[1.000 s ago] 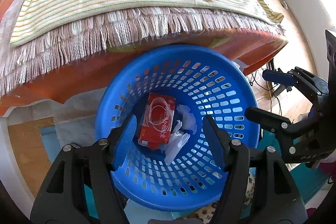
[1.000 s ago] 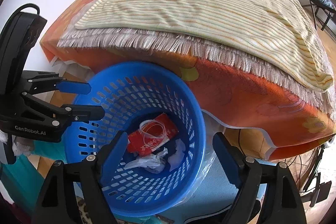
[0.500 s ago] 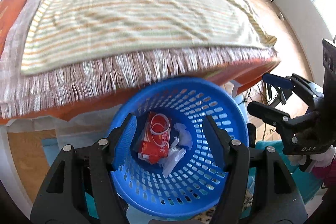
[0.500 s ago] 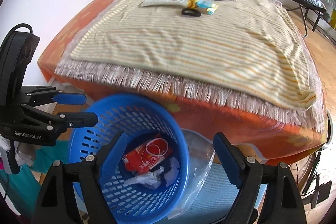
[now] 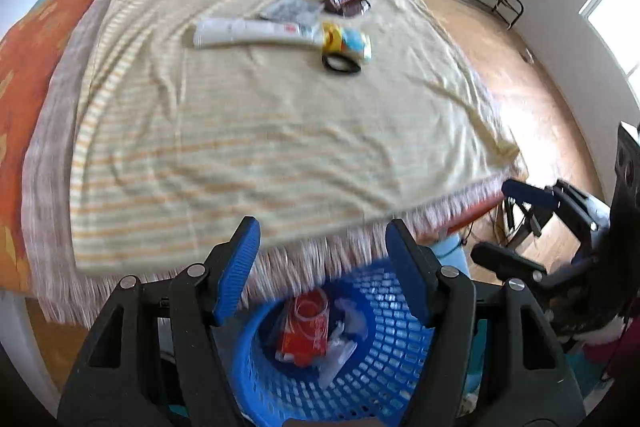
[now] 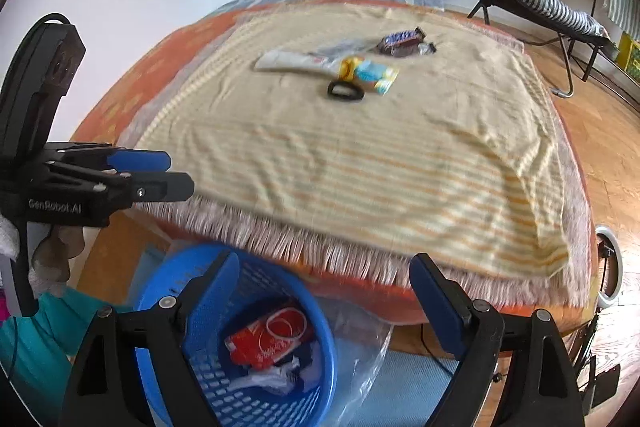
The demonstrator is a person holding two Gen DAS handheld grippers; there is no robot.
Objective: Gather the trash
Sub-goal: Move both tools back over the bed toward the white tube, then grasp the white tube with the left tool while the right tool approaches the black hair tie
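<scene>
Claws are hanging empty over the round blue plastic basket (image 6: 240, 311) — left claw (image 5: 324, 267) half-open, right claw (image 6: 324, 291) opening wider; I'm judging the brown chocolate-bar wrapper (image 6: 404, 41) on the bed (image 6: 360, 155) next — a long reach.

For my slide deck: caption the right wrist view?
Empty right tool, jaws opening, above blue basket holding trash; wrappers remain on striped blanket.

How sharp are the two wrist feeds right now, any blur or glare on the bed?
Left wrist: blanket fringe and blue basket smeared by motion, bright glare on the wooden floor. Right wrist: fringe also blurred, the wrappers soft but recognisable; both views bulge with fisheye distortion.
</scene>
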